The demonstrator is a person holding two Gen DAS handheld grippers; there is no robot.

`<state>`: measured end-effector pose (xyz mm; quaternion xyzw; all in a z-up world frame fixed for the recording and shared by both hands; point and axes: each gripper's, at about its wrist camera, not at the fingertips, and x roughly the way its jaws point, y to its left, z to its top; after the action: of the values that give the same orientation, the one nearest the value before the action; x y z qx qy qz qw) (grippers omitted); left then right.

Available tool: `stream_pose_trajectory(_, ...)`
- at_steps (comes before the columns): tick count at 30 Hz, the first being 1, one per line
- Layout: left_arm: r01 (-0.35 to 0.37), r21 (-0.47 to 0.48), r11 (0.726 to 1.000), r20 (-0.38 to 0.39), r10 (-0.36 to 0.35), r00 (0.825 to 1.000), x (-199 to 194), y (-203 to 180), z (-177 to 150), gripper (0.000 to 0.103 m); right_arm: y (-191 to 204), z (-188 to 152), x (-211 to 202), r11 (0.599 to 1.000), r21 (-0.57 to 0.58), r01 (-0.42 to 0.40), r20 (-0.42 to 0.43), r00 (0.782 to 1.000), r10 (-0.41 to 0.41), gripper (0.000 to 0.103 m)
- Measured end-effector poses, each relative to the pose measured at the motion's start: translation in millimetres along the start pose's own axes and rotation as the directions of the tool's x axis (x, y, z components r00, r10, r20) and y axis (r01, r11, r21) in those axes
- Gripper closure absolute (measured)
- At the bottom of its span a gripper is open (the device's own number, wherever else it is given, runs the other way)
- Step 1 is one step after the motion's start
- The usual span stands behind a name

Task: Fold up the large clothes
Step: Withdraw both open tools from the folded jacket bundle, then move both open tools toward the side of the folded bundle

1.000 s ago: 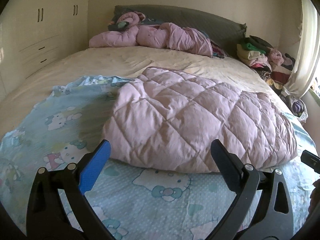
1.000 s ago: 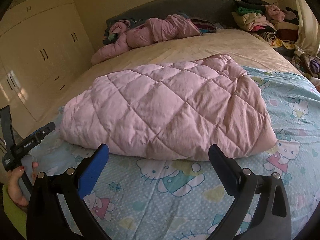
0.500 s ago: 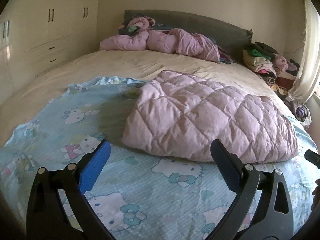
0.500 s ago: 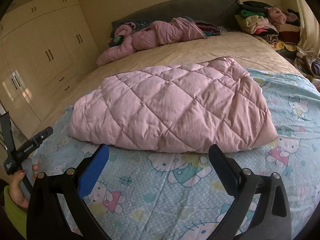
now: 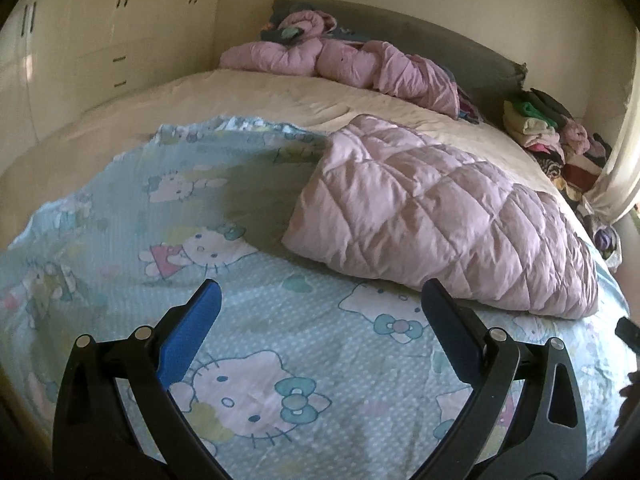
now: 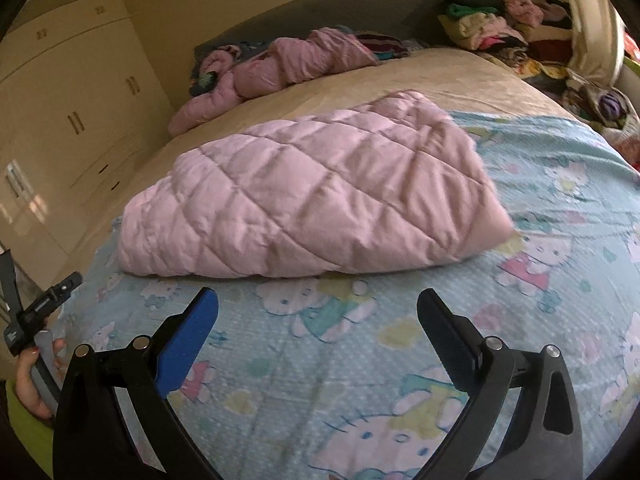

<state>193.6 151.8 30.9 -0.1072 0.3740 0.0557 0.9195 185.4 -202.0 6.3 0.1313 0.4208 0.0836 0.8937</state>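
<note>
Jaws of the left gripper (image 5: pixel 318 306) stood spread and empty above a pale-blue cartoon-cat bedsheet (image 5: pixel 120 208), the folded pink quilted garment (image 5: pixel 440 216) lying ahead and to the right on the bed, well clear of the fingers. A crumpled pink padded coat (image 5: pixel 352 66) waited by the grey headboard (image 5: pixel 420 38), seemingly next in line, beside a stack of folded clothes (image 5: pixel 536 124).

From the right wrist, the right gripper (image 6: pixel 318 304) was likewise open and holding nothing, hovering just short of the folded pink quilted garment (image 6: pixel 312 196), apparently released as finished. A hand (image 6: pixel 34 376) gripped the other tool's handle at lower left.
</note>
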Motion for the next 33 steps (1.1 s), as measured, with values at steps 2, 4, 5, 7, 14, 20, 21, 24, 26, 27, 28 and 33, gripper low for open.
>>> stream_pose_trajectory(2,0.008,-0.022,1.000,-0.011,-0.009,1.000,2.1,5.3,-0.2,0.010,-10.1,-3.1,-1.8,1.000,0.019,0.019,-0.003,1.000,-0.019,0.004)
stream_pose_trajectory(4,0.005,-0.034,0.999,-0.020,-0.005,1.000,4.5,9.2,-1.1,0.010,-22.8,-6.4,-3.8,0.998,0.043,0.039,-0.009,0.999,-0.039,0.004)
stream_pose_trajectory(5,0.005,-0.042,0.999,-0.026,-0.006,1.000,6.0,11.6,-1.7,0.009,-28.1,-8.3,-4.4,0.997,0.053,0.047,-0.011,0.999,-0.047,0.004)
stream_pose_trajectory(7,0.013,-0.065,0.998,-0.044,-0.015,0.999,10.0,15.9,-2.7,0.009,-41.6,-11.1,-5.6,0.995,0.077,0.069,-0.017,0.998,-0.068,0.004)
stream_pose_trajectory(14,0.029,-0.115,0.993,-0.125,-0.043,0.991,32.9,20.1,-5.9,0.009,-81.6,-14.3,0.7,0.978,0.185,0.094,-0.043,0.995,-0.088,0.004)
stream_pose_trajectory(20,0.028,-0.115,0.993,-0.178,-0.049,0.983,56.3,12.6,0.6,0.009,-101.8,-11.4,18.9,0.962,0.261,0.075,-0.090,0.994,-0.053,0.004)
stream_pose_trajectory(21,0.029,-0.116,0.993,-0.182,-0.050,0.982,60.6,11.0,2.6,0.009,-104.0,-9.7,22.8,0.960,0.271,0.070,-0.100,0.994,-0.045,0.004)
stream_pose_trajectory(24,0.030,-0.129,0.991,-0.199,-0.055,0.979,74.5,6.5,9.2,0.009,-110.6,-4.2,36.3,0.953,0.300,0.051,-0.139,0.990,-0.009,0.004)
stream_pose_trajectory(26,0.060,-0.166,0.984,-0.207,-0.094,0.974,84.9,5.6,13.7,0.010,-116.8,-1.1,45.2,0.939,0.343,0.020,-0.153,0.988,0.035,0.004)
stream_pose_trajectory(27,0.080,-0.191,0.978,-0.212,-0.121,0.970,90.2,6.2,15.4,0.009,-118.2,0.6,48.2,0.935,0.353,0.013,-0.158,0.986,0.046,0.004)
stream_pose_trajectory(28,0.103,-0.226,0.969,-0.216,-0.153,0.964,96.5,8.0,17.1,0.009,-119.4,2.5,51.3,0.932,0.363,0.007,-0.160,0.986,0.054,0.004)
stream_pose_trajectory(33,0.170,-0.372,0.912,-0.216,-0.263,0.940,122.3,15.3,21.0,0.010,-124.0,11.0,63.9,0.918,0.396,-0.007,-0.168,0.982,0.080,0.004)
